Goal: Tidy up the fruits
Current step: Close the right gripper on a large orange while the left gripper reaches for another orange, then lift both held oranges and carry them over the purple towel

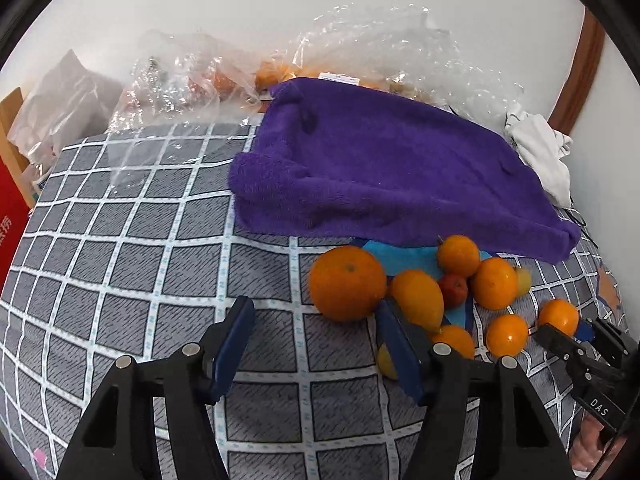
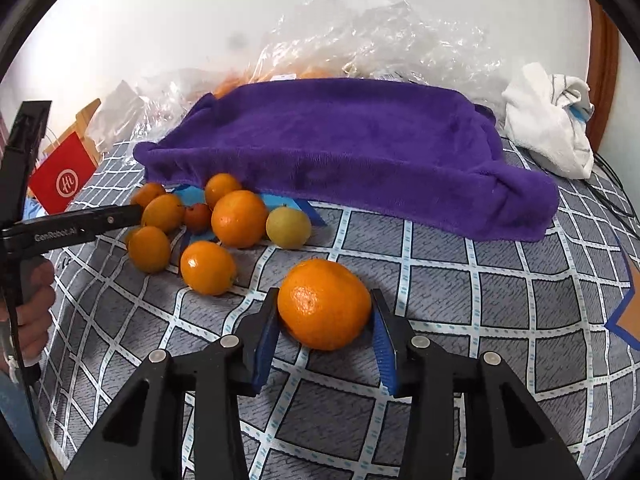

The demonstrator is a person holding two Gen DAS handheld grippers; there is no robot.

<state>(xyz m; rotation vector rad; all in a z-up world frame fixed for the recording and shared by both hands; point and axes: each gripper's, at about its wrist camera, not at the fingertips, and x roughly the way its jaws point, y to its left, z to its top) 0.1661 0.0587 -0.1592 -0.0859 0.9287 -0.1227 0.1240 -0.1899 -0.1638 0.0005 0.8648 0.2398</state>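
Observation:
A pile of small oranges [image 2: 239, 219], a small red fruit [image 2: 198, 217] and a yellow-green fruit [image 2: 288, 227] lie on the checked cloth in front of a purple towel [image 2: 340, 148]. My right gripper [image 2: 325, 322] is shut on a large orange [image 2: 324, 304], a little to the right of the pile. My left gripper [image 1: 316, 320] is open and empty; its right finger touches the pile beside a big orange [image 1: 347, 283] and a long orange [image 1: 418, 298]. The right gripper [image 1: 576, 334] shows at the right edge of the left wrist view, behind a small orange [image 1: 558, 316].
The purple towel [image 1: 392, 176] covers a raised tray-like shape. Clear plastic bags [image 1: 192, 76] with more oranges lie behind it against the wall. A white cloth [image 2: 548, 120] lies at the right, a red box [image 2: 60, 178] at the left. Blue tape [image 1: 404, 256] is under the pile.

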